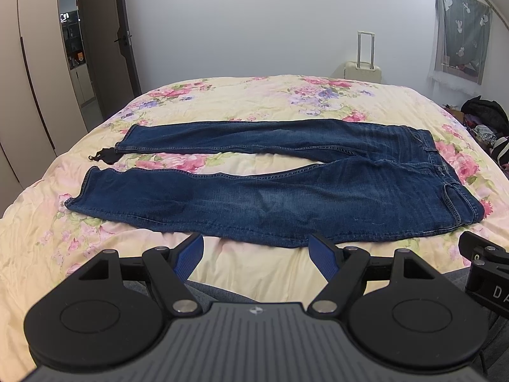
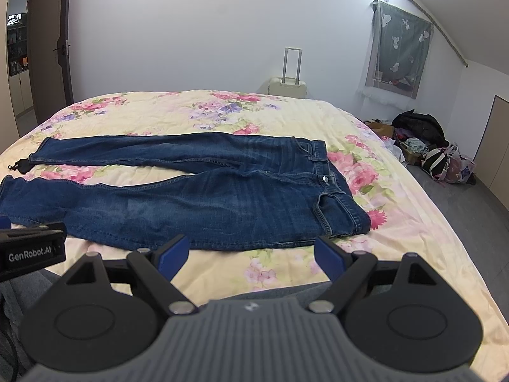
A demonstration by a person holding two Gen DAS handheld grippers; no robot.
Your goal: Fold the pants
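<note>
A pair of dark blue jeans (image 1: pixel 280 197) lies flat on the floral bed cover (image 1: pixel 254 95), waistband to the right, both legs stretched left and spread apart. It also shows in the right wrist view (image 2: pixel 206 200). My left gripper (image 1: pixel 256 251) is open and empty, just short of the near leg's lower edge. My right gripper (image 2: pixel 251 251) is open and empty, just short of the jeans' near edge by the hip. A small black strap (image 1: pixel 103 156) lies at the far leg's hem.
A cream suitcase (image 1: pixel 362 67) stands behind the bed against the wall. Bags and clothes (image 2: pixel 426 149) are piled on the floor to the right. A wardrobe (image 1: pixel 35 73) and open door (image 1: pixel 98 51) are at the left.
</note>
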